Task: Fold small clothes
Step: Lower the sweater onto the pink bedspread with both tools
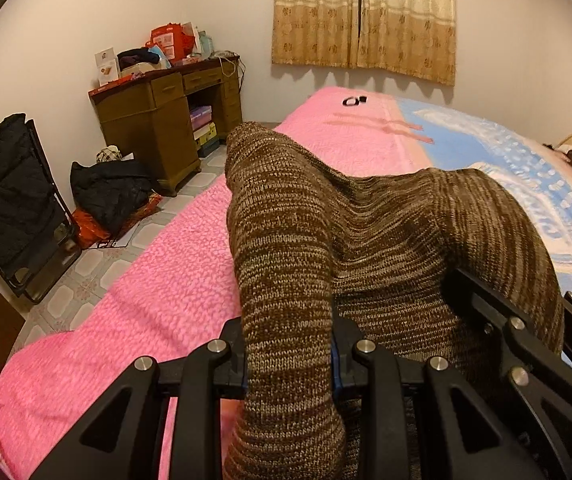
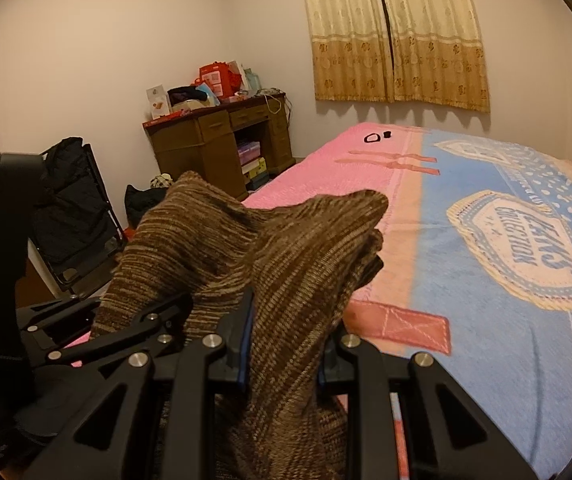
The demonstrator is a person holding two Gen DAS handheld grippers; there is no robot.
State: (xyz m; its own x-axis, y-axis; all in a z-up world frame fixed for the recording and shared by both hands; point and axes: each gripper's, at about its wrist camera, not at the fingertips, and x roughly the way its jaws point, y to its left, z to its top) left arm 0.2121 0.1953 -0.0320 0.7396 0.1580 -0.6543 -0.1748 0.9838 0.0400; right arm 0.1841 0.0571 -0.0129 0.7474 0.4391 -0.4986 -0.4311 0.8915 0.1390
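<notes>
Can't see my fingertips in either view: the brown knit garment (image 1: 366, 216) swallows them. My left hand-held gripper (image 1: 288, 364) is clamped on a bunched fold of it, jaws only a narrow way apart w/ knit packed between the pads. Same w/ my right hand-held gripper (image 2: 284, 344), closed on another bunch of the same piece. The garment is up off the bed (image 1: 146, 280), strung between both grippers near the bed's near edge, w/ peaks poking up and slack sagging in between. What kind of garment it is, can't tell; its lower end drops out of frame at the bottom.

In the right view, the left gripper shows at the left edge, part-covered by knit. In the left view, the right gripper's linkage shows at the right edge, also half under fabric.

The knit blocks most of the near bed. Past it: pink blanket on the bed's left side, blue blanket w/ a badge print (image 2: 526, 248) on the right. A small black item (image 2: 374, 138) lies near the far edge, too small to make out.

Off the bed: brown desk (image 1: 158, 120) against the far wall, top cluttered w/ boxes & bags. Dark jacket on a folding chair (image 1: 10, 200) by the left wall, a black bag (image 1: 110, 188) on the tiled floor, and curtains (image 2: 398, 36) on the far wall.
</notes>
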